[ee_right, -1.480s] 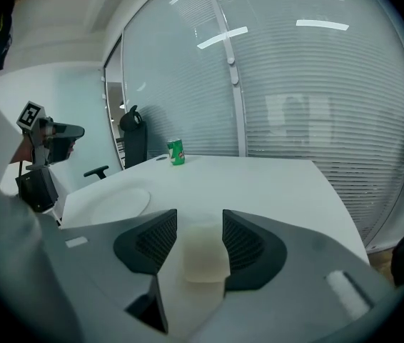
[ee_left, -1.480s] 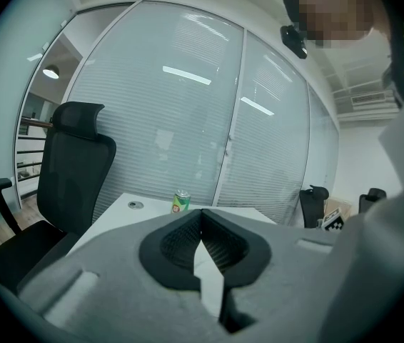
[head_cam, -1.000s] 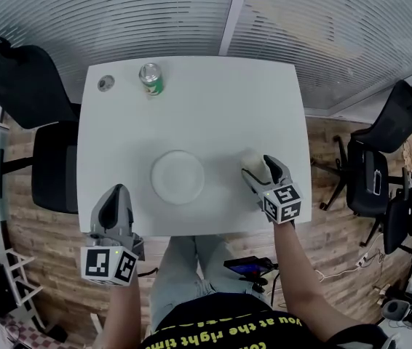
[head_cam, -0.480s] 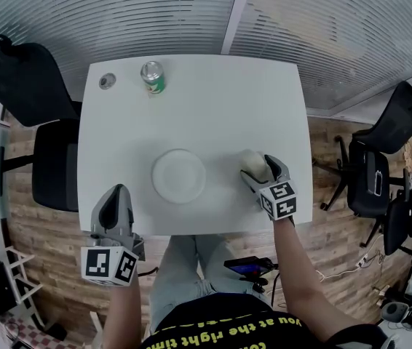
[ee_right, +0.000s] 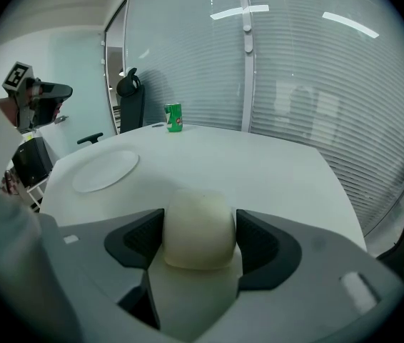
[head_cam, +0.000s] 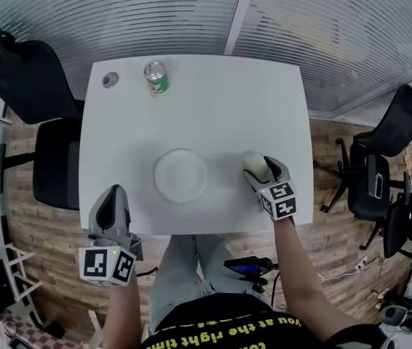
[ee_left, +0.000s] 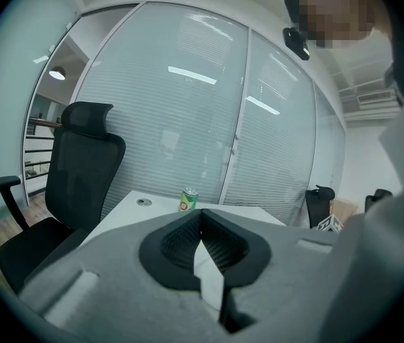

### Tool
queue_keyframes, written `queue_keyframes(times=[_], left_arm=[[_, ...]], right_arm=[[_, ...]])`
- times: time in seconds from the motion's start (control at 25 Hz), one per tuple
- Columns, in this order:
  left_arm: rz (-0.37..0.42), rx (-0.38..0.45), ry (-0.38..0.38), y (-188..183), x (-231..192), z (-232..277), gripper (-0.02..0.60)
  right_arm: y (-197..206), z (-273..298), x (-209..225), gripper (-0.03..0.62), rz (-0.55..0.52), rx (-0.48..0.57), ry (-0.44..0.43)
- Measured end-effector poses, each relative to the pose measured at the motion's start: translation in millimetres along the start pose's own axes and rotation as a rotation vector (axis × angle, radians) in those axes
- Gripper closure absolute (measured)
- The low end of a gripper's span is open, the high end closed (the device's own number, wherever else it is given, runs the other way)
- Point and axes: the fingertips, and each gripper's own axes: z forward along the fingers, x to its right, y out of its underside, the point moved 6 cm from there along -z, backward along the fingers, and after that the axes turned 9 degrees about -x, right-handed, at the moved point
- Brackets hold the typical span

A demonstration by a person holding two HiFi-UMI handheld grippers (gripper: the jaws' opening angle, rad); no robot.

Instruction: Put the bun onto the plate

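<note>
Closing right tongs [head_cam: 259,171], bun [ee_right: 199,229] pale, smooth, domed

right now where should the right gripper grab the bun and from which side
Its two rounded flanks at mid-height, from the near side, angled down: the bun is a soft dome, widest there. The right gripper is closing on those flanks.

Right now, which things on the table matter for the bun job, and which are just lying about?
Job: bun, between the closing jaws of the right gripper; plate.
Lying about: green can; small round disc; left gripper, shut and idle.
</note>
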Motion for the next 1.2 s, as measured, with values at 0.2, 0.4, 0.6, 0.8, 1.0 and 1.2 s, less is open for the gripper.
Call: queue_keyframes(times=[0.2, 0.4, 0.6, 0.8, 1.0, 1.2], left_arm=[[-0.003, 0.001, -0.006, 0, 0, -1, 0.581], [-0.001, 0.003, -0.009, 0, 1, -2, 0.581], [0.0, 0.011, -0.01, -2, 1, -4, 0.581], [0.003, 0.016, -0.009, -2, 3, -7, 0.581], [0.005, 0.025, -0.011, -6, 4, -8, 0.581], [0.007, 0.044, -0.014, -9, 6, -14, 0.581]], right_arm=[[-1, -1, 1, 0.272, 0.015, 0.004, 0.001], [-2, -6, 1, 0.272, 0.034, 0.029, 0.002], [-3, -13, 1, 0.273, 0.047, 0.039, 0.002], [-2, -20, 2, 0.275, 0.063, 0.052, 0.001], [-12, -27, 1, 0.276, 0.047, 0.072, -0.01], [-23, -41, -1, 0.276, 0.034, 0.111, -0.016]])
